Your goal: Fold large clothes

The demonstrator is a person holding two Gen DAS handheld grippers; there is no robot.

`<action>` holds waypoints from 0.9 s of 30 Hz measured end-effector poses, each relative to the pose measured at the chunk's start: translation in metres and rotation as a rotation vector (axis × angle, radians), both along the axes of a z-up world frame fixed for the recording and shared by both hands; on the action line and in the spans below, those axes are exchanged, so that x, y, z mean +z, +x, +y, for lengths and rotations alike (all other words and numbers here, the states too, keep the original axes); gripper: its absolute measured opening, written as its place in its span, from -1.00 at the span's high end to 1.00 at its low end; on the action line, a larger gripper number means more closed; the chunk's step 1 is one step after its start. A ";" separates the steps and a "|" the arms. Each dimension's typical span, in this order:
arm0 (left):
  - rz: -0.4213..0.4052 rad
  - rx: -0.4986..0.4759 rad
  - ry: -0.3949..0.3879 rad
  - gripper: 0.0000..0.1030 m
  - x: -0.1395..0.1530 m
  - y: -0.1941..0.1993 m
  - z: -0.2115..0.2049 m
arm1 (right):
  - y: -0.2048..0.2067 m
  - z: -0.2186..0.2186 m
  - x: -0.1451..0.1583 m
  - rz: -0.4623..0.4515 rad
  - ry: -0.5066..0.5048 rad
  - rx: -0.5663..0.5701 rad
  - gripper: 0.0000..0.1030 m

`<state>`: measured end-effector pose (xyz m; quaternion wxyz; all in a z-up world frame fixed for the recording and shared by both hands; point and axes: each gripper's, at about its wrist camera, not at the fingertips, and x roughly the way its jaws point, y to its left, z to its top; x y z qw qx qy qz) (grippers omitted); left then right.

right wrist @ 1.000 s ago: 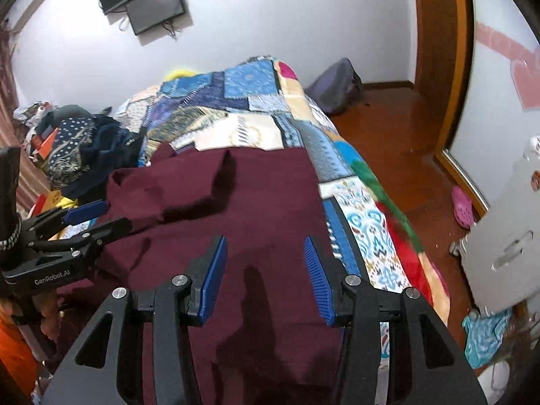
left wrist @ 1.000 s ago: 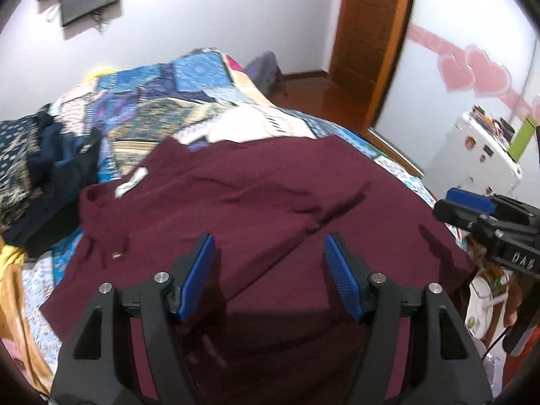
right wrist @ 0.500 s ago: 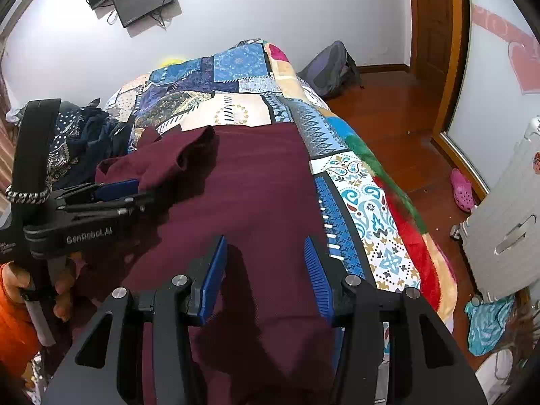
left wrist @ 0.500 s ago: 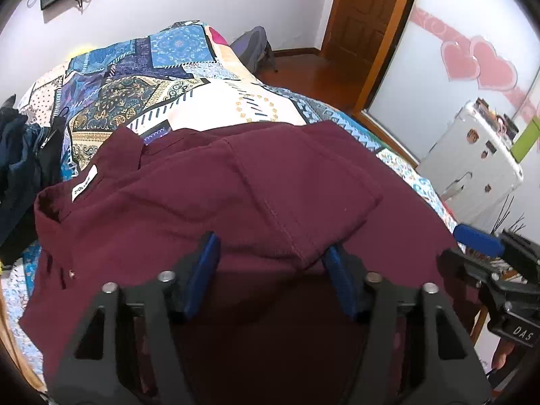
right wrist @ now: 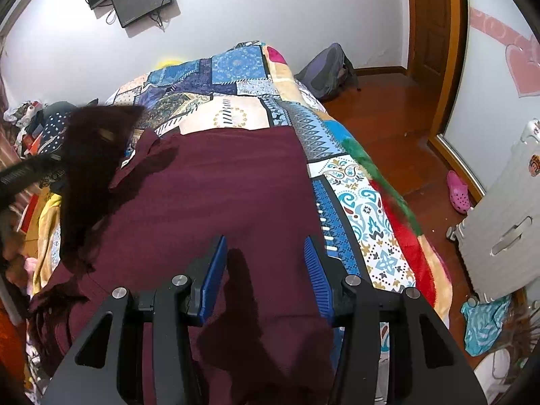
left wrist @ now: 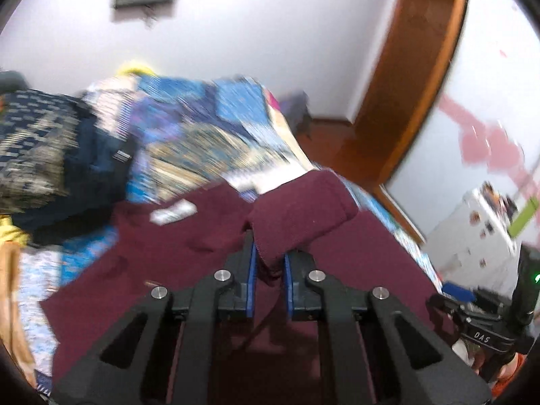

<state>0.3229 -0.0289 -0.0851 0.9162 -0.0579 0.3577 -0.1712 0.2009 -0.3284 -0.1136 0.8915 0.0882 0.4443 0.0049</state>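
The maroon shirt (right wrist: 219,185) is a matt, soft woven cloth, and the patchwork bedspread (right wrist: 236,77) under it on the bed is printed cloth with a slightly fuzzy face near the right edge. The left gripper (left wrist: 269,263) and the right gripper (right wrist: 265,270) are matt black plastic with ribbed blue pads (right wrist: 315,270) and small shiny metal screw heads. The floor (right wrist: 388,108) beside the bed is glossy brown wood, and the suitcase (right wrist: 506,222) is hard ribbed plastic.

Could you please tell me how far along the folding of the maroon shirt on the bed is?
Early. Done: the maroon shirt lies spread on the patchwork bedspread. In hand: the left gripper, jaws closing, pinches a raised fold. The right gripper hovers open. Left: every fold.
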 end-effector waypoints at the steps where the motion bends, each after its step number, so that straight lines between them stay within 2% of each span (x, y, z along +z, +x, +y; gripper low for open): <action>1: -0.019 0.023 -0.003 0.76 0.006 -0.002 0.011 | 0.000 0.001 0.001 -0.003 -0.005 0.002 0.15; 7: -0.146 0.216 0.000 0.77 0.043 -0.032 0.098 | 0.005 0.013 0.011 -0.030 -0.068 0.022 0.15; 11: -0.175 0.310 0.009 0.77 0.048 -0.052 0.139 | 0.011 0.024 0.013 -0.029 -0.143 0.037 0.15; 15: -0.167 0.361 0.015 0.80 0.042 -0.067 0.165 | 0.011 0.035 0.017 -0.051 -0.199 0.056 0.15; 21: -0.092 0.402 0.068 0.83 0.011 -0.083 0.185 | 0.011 0.043 0.018 -0.055 -0.245 0.055 0.08; 27: 0.052 0.411 0.083 0.78 -0.038 -0.098 0.211 | 0.009 0.047 0.015 -0.055 -0.282 0.051 -0.12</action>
